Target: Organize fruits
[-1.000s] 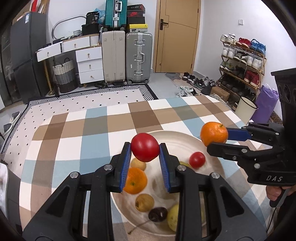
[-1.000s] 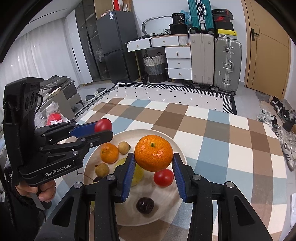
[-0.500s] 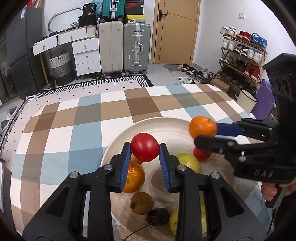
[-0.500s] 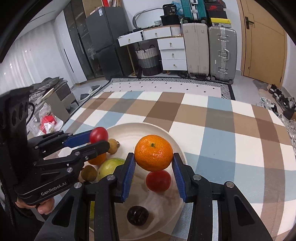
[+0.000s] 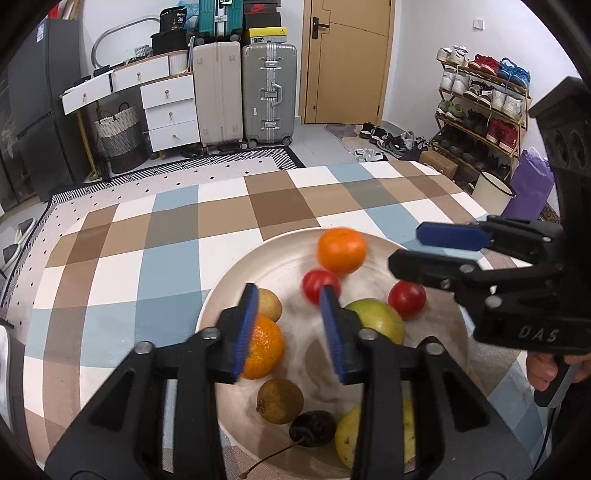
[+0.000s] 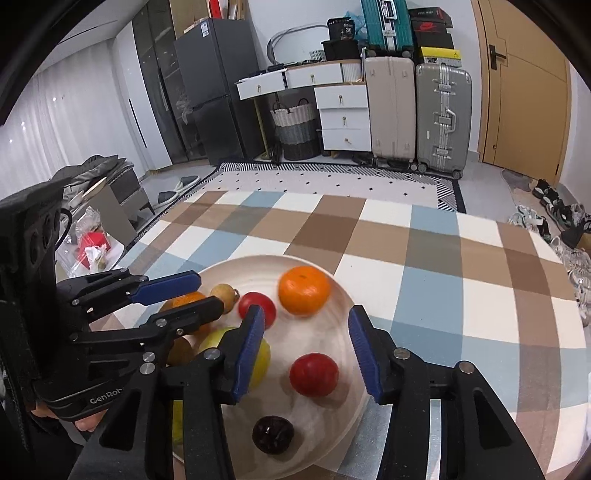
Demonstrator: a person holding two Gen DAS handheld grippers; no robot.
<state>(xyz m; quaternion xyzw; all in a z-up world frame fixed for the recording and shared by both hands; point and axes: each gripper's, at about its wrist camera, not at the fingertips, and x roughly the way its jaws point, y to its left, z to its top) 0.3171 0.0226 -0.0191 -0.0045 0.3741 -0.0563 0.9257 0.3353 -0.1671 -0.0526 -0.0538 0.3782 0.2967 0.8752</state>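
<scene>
Over the pale plate [image 5: 280, 254] on the checked desk [image 5: 166, 258]: left gripper [image 5: 288, 295], jaws spread and just now opening wider, nothing pinched between them. Just past its tips, blurred, low over the plate: a red tomato [image 5: 319, 286]. Alongside, right gripper [image 6: 306, 314], jaws likewise spread and just opening, equally empty. Beyond them, near the far rim, blurred: a mandarin [image 6: 303, 290]. Also in the plate: a second tomato [image 5: 406, 298], a green-yellow fruit [image 5: 376, 323], another orange [image 5: 264, 347], a brownish fruit [image 5: 280, 400], a dark stemmed one [image 5: 313, 428].

Handling, by judgement only: probably light, round, inclined to roll on the smooth plate. Tomato thin-skinned and soft, so easily split. Mandarin likely springier, with a looser peel. Best taken across the widest middle, jaws on opposite sides, with a gentle squeeze and no more.

Legible writing: "DAS" on the right gripper's body, seen from the left wrist; "GenRob", cut off, on the left gripper's body, seen from the right wrist. Digits on a black box [image 5: 173, 20] by the back wall, too small to trust.
</scene>
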